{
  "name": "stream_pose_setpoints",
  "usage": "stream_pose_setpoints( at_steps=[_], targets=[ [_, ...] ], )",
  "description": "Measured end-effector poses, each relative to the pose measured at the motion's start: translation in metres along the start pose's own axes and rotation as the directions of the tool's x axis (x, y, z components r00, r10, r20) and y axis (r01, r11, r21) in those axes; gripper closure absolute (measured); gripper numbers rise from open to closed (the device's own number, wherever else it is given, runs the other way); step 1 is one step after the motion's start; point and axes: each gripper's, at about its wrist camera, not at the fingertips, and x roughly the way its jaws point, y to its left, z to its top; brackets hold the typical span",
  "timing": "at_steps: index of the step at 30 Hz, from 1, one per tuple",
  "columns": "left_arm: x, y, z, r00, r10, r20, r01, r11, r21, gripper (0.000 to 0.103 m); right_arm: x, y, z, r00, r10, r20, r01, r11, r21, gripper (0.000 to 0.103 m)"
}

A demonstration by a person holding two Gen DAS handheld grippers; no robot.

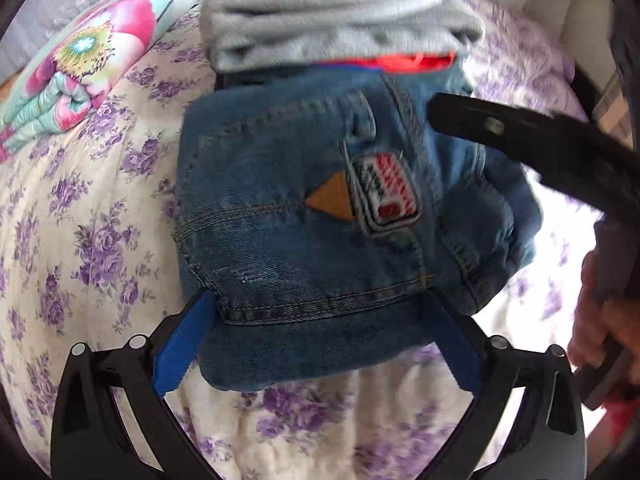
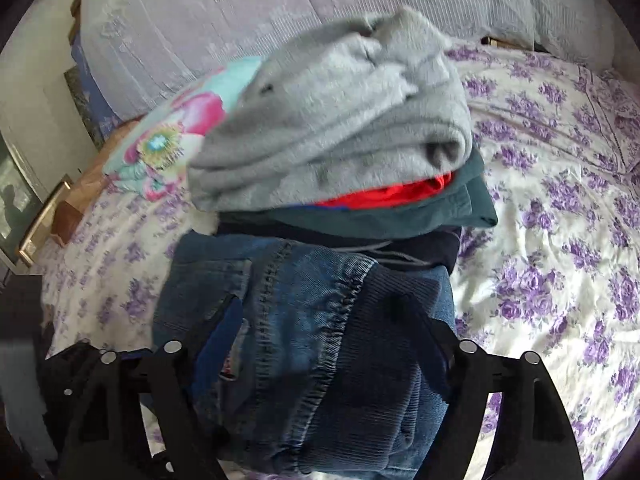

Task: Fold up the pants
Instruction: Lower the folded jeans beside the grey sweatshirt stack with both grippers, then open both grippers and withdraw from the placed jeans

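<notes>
Folded blue jeans (image 1: 280, 200) with a tan triangle and a red-and-white patch lie on the floral bedspread (image 1: 80, 240). My left gripper (image 1: 320, 340) stands wide open. Its blue pads (image 1: 180, 344) flank the near edge of the jeans without squeezing it. In the right wrist view the thick denim bundle (image 2: 304, 280) fills the gap of my right gripper (image 2: 320, 320), whose jaws press on it from both sides. One black finger of the right gripper (image 1: 520, 140) reaches over the far right side of the jeans, blurred.
Behind the jeans sits a stack of folded clothes: grey sweatpants (image 2: 332, 120) on top, a red garment (image 2: 384, 196) and a dark teal one (image 2: 400, 216) under it. A folded flower-print quilt (image 2: 160, 148) lies at the left. A person's hand (image 1: 600, 320) holds the right gripper.
</notes>
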Motion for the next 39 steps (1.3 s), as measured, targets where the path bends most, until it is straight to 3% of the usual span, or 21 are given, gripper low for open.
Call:
stream_pose_setpoints(
  at_steps=[2, 5, 9, 11, 14, 20, 25, 28, 30, 31, 33, 39],
  targets=[
    [0.0, -0.003, -0.002, 0.999, 0.01, 0.035, -0.011, 1.0, 0.007, 0.004, 0.011, 0.002, -0.003, 0.999, -0.038, -0.004, 0.038, 0.999, -0.039, 0.023],
    [-0.001, 0.0, 0.0, 1.0, -0.002, 0.026, 0.002, 1.0, -0.013, 0.004, 0.012, 0.009, -0.003, 0.998, -0.059, 0.0, 0.058, 0.996, -0.066, 0.021],
    [-0.012, 0.006, 0.004, 0.999, -0.028, 0.016, 0.029, 0.999, -0.033, 0.004, -0.013, 0.0, -0.005, 0.999, 0.001, 0.043, -0.001, 1.0, 0.01, 0.022],
    [-0.026, 0.015, 0.007, 0.997, -0.046, 0.059, 0.049, 0.997, -0.051, 0.004, -0.032, -0.005, -0.009, 0.997, -0.005, 0.075, 0.003, 1.0, 0.027, 0.022],
    [-0.044, 0.036, 0.025, 0.992, -0.028, 0.12, 0.039, 0.995, -0.088, 0.004, -0.054, -0.009, -0.021, 0.994, -0.036, 0.104, 0.033, 0.999, 0.022, 0.022],
    [-0.024, 0.063, 0.071, 0.995, -0.028, 0.093, 0.043, 0.986, -0.158, 0.004, -0.077, 0.008, -0.035, 0.986, -0.069, 0.15, 0.074, 0.997, -0.033, 0.022],
    [0.014, 0.055, 0.089, 1.0, 0.013, 0.018, -0.01, 0.991, -0.134, 0.004, -0.05, 0.034, -0.044, 0.992, -0.085, 0.089, 0.099, 0.982, -0.163, 0.022],
    [0.027, 0.049, 0.086, 0.999, 0.05, 0.017, -0.048, 0.992, -0.113, 0.004, -0.022, 0.037, -0.053, 0.994, -0.108, 0.004, 0.106, 0.976, -0.192, 0.022],
    [0.029, 0.05, 0.084, 0.999, 0.045, 0.028, -0.041, 0.991, -0.125, 0.004, -0.014, 0.038, -0.06, 0.99, -0.138, 0.017, 0.138, 0.966, -0.22, 0.014],
    [0.03, 0.05, 0.083, 0.998, 0.048, 0.031, -0.044, 0.991, -0.13, 0.004, -0.009, 0.035, -0.062, 0.99, -0.144, 0.003, 0.141, 0.968, -0.208, 0.008],
    [0.033, 0.052, 0.081, 0.998, 0.044, 0.035, -0.039, 0.99, -0.133, 0.004, -0.002, 0.018, -0.064, 0.996, -0.078, -0.035, 0.074, 0.991, -0.107, 0.003],
    [0.03, 0.052, 0.083, 0.999, 0.04, 0.033, -0.035, 0.99, -0.138, 0.004, -0.003, 0.013, -0.066, 0.998, -0.059, -0.025, 0.057, 0.994, -0.092, 0.003]
  ],
)
